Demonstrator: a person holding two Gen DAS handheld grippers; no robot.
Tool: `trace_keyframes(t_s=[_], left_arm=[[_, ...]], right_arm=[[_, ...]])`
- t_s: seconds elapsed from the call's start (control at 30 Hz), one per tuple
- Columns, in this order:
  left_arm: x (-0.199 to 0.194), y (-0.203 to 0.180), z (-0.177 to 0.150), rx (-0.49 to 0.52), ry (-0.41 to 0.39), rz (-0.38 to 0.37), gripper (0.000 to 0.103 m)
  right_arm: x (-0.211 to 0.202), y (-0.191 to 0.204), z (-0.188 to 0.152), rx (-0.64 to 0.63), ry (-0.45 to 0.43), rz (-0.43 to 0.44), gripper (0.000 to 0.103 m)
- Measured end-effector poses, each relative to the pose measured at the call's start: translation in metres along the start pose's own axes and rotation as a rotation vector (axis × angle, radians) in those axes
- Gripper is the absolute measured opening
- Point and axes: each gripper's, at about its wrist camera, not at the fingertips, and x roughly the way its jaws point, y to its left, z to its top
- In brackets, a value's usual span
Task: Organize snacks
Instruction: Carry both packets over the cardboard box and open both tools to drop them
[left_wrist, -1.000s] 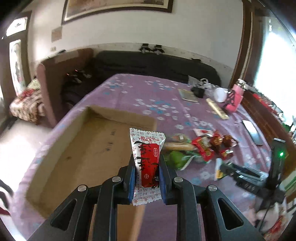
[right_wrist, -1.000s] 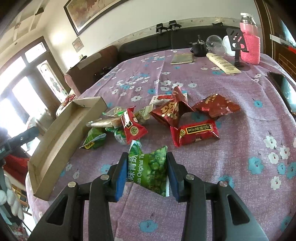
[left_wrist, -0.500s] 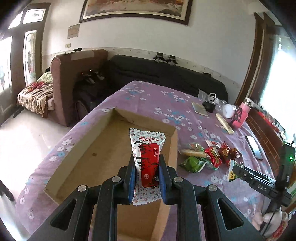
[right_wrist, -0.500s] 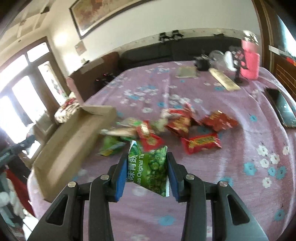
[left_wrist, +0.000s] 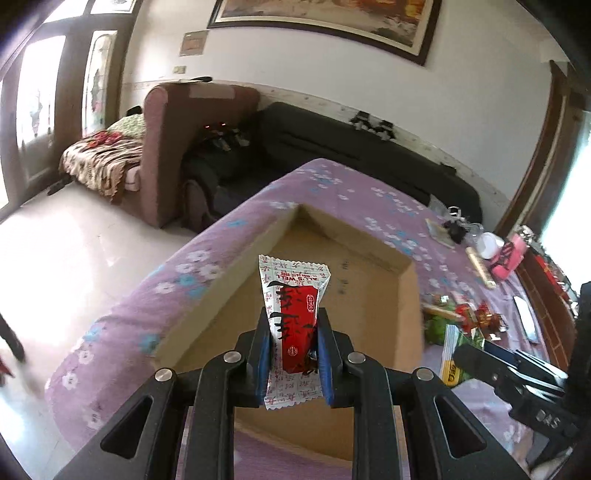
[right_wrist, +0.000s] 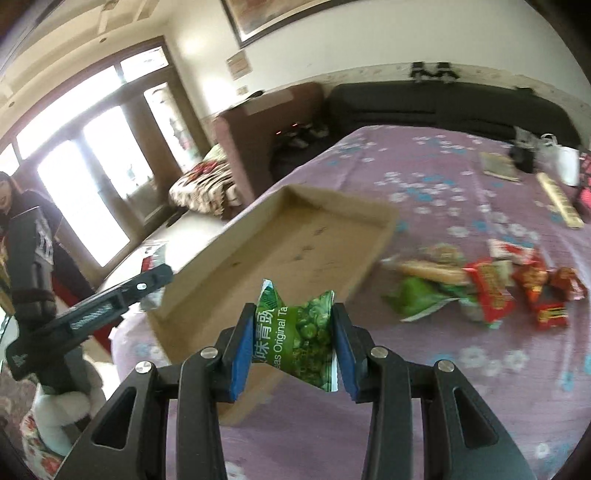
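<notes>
My left gripper (left_wrist: 292, 349) is shut on a red and white snack packet (left_wrist: 293, 325), held upright above the open cardboard box (left_wrist: 373, 295). My right gripper (right_wrist: 293, 356) is shut on a green pea snack bag (right_wrist: 297, 334), held above the near right edge of the same box (right_wrist: 295, 236). The box lies empty on the purple flowered cloth (right_wrist: 424, 406). A pile of loose red and green snack packets (right_wrist: 480, 288) lies on the cloth right of the box; it also shows in the left wrist view (left_wrist: 461, 317). The left gripper (right_wrist: 85, 314) shows at the left of the right wrist view.
At the far right of the table stand a pink bottle (left_wrist: 511, 254), a white cup (left_wrist: 487, 245), a long flat box (left_wrist: 480, 267) and a phone (left_wrist: 526, 323). A brown armchair (left_wrist: 192, 147) and a black sofa (left_wrist: 351, 147) stand beyond the table. A person (right_wrist: 26, 221) stands at left.
Both grippers have swung left toward the box with their packets still held. The left gripper now sits over the box's near end; the right has left the snack pile and reached the box's edge.
</notes>
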Motion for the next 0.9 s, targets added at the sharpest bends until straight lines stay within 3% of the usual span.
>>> trace_keyframes(t_s=[0.37, 0.67, 0.77, 0.83, 0.9], left_arm=[[0.034, 0.024, 0.002, 0.039, 0.063, 0.037, 0.023], [0.050, 0.035, 0.006, 0.047, 0.094, 0.044, 0.027], [0.046, 0.034, 0.009, 0.053, 0.083, 0.052, 0.039], [0.041, 0.033, 0.011, 0.058, 0.075, 0.063, 0.053], [0.036, 0.029, 0.013, 0.070, 0.067, 0.083, 0.055]], right_arm=[[0.071, 0.045, 0.002, -0.084, 0.122, -0.044, 0.039], [0.092, 0.059, -0.003, -0.118, 0.124, -0.078, 0.046], [0.087, 0.060, -0.003, -0.098, 0.109, -0.062, 0.049], [0.084, 0.059, -0.001, -0.084, 0.096, -0.063, 0.051], [0.076, 0.057, -0.001, -0.066, 0.073, -0.073, 0.051]])
